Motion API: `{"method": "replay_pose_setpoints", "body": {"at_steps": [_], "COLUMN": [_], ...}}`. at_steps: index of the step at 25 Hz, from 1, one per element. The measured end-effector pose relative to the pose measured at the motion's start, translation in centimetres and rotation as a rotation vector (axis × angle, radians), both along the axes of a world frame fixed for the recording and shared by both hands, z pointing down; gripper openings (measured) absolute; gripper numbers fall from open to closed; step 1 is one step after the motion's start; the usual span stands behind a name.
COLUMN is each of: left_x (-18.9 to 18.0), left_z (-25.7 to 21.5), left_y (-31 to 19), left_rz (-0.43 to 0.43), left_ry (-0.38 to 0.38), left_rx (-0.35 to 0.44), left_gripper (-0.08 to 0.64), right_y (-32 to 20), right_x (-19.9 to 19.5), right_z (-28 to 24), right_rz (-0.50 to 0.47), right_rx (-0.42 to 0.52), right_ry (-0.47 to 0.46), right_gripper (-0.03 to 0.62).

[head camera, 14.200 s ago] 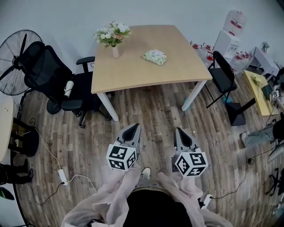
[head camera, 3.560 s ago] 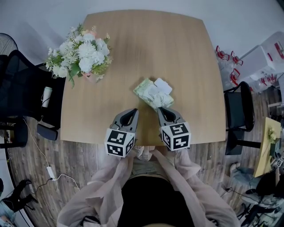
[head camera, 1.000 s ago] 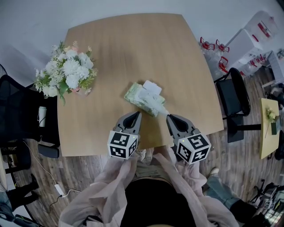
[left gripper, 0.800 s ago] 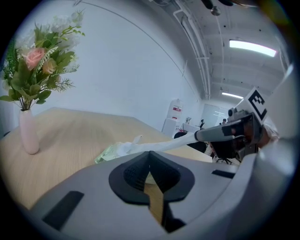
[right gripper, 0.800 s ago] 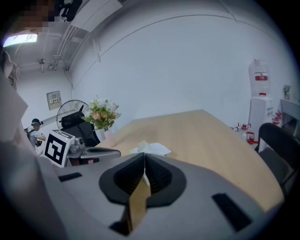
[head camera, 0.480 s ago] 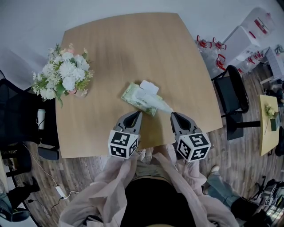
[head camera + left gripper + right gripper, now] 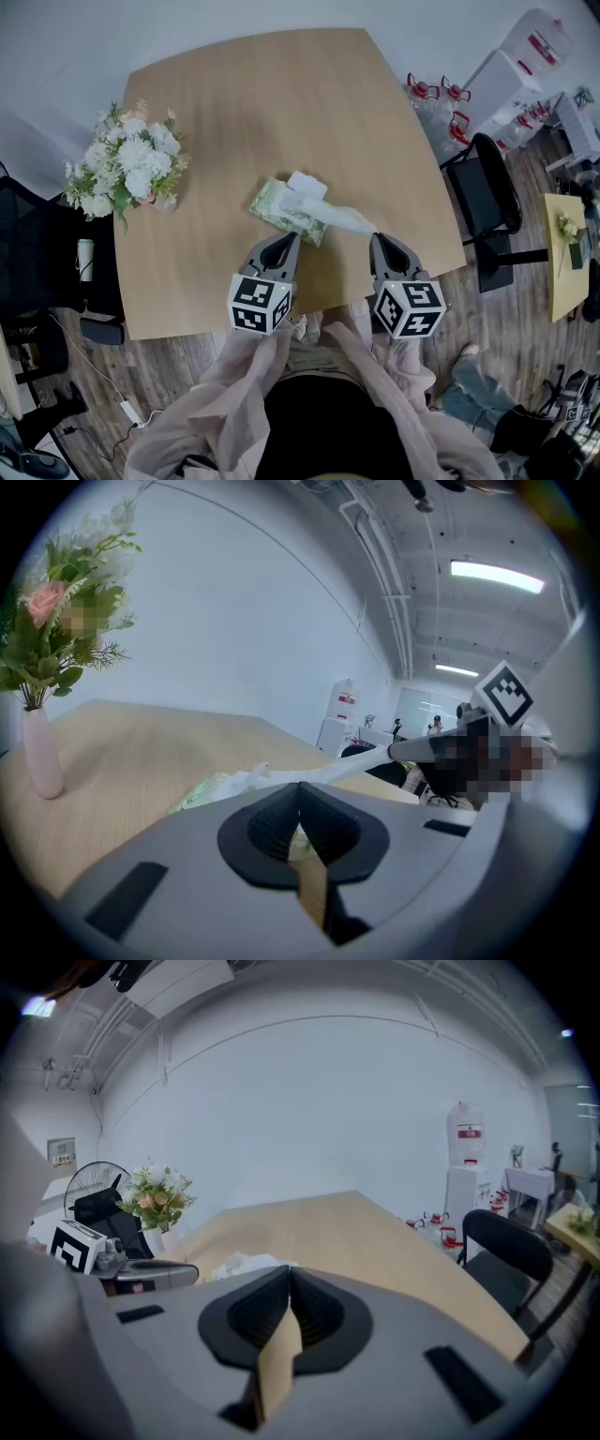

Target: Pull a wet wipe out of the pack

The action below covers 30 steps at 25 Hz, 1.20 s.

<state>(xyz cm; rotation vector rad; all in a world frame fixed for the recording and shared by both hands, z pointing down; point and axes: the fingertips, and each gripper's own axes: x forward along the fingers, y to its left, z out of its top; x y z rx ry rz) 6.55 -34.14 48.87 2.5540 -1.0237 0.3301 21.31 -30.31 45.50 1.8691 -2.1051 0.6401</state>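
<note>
Both are clenched: right gripper (image 7: 378, 240) pinching a wipe (image 7: 345, 217) stretched out of the pack (image 7: 281, 206), left gripper (image 7: 284, 240) at the pack's end, by the desk's (image 7: 281, 103) near edge.

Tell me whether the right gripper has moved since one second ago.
Yes. The right gripper has moved right, away from the pack on the table, drawing the wet wipe further out.

We wear loose pale-pink sleeves (image 7: 230, 398) over a black top (image 7: 328, 436). Our left gripper (image 7: 285, 242) and right gripper (image 7: 378, 241) are grey shells with black ribbed pads (image 7: 274, 823), each carrying a white cube (image 7: 258, 305) of black square markers.
</note>
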Motion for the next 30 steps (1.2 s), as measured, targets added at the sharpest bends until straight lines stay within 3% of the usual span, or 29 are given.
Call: {"method": "replay_pose_setpoints", "body": {"at_steps": [14, 30], "left_x": [3.3, 2.9], "left_z": [-1.7, -2.0], "left_y": [-0.5, -1.5], "left_rz": [0.067, 0.024], "left_ry": [0.006, 0.003], "left_rx": [0.041, 0.050], "left_gripper": [0.011, 0.011], "right_y": [1.0, 0.7], "right_x": [3.8, 4.9], "right_z": [-1.2, -0.4], "right_rz": [0.107, 0.128], "right_rx": [0.044, 0.043], "right_ry": [0.008, 0.010], "right_gripper": [0.015, 0.012]}}
